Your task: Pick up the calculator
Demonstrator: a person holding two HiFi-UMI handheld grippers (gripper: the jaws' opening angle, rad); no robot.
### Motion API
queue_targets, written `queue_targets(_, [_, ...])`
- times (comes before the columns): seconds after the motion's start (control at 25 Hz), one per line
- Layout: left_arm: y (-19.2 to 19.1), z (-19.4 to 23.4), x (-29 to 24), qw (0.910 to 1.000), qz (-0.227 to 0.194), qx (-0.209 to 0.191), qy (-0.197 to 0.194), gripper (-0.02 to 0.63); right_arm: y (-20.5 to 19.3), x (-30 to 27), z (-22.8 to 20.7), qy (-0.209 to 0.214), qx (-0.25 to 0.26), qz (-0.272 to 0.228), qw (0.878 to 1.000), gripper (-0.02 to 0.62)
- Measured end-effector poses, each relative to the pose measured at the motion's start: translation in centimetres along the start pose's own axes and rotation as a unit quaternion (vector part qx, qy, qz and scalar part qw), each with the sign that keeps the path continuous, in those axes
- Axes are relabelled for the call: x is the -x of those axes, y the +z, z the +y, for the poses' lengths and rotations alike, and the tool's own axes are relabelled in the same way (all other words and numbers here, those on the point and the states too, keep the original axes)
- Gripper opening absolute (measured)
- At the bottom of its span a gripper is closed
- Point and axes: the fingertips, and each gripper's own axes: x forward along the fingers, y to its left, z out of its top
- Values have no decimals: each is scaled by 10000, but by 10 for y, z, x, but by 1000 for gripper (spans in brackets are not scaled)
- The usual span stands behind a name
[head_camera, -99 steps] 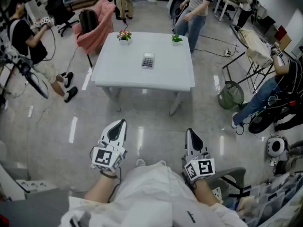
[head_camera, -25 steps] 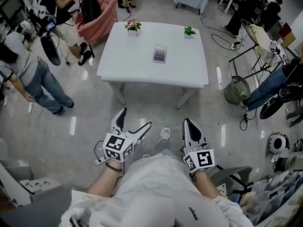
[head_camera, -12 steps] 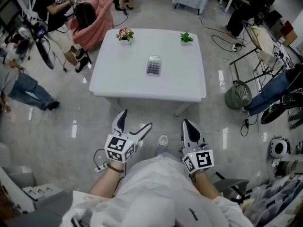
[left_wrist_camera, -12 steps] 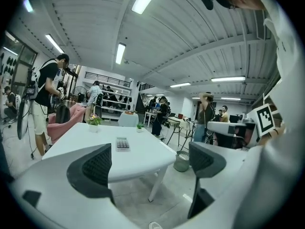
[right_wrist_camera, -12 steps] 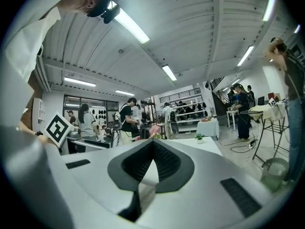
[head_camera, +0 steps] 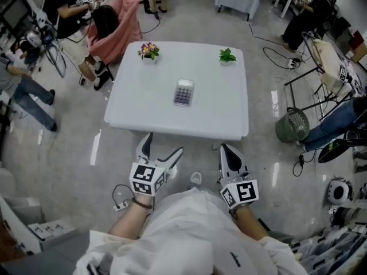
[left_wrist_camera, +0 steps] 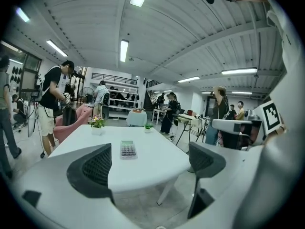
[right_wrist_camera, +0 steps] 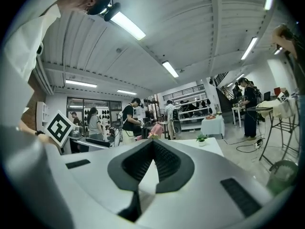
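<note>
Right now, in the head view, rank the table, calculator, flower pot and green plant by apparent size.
1. white table, by far the largest.
2. calculator.
3. flower pot and green plant: about alike, and both sit farther from the camera, so left unranked.

A glossy pale floor (head_camera: 74,153) spreads under a white square surface (head_camera: 172,116) with a flowering pot (head_camera: 148,51) and a green plant (head_camera: 227,55) at its far edge, a pink armchair (head_camera: 123,30) beyond its left corner, a floor fan (head_camera: 292,125) to its right, and tube lights (left_wrist_camera: 125,50) on a ribbed white ceiling (left_wrist_camera: 190,27).
</note>
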Motion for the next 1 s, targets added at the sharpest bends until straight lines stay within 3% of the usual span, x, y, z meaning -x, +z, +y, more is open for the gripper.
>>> queue_targets(0.44, [2,-5,-51,9993,156,106,328,484,-5,-29,-45,300,4,198,9994,17])
queue_targets(1.0, [20,11,-86,9995,95,51,311,483,-13,-74,-42,379,-14,421,9984,17])
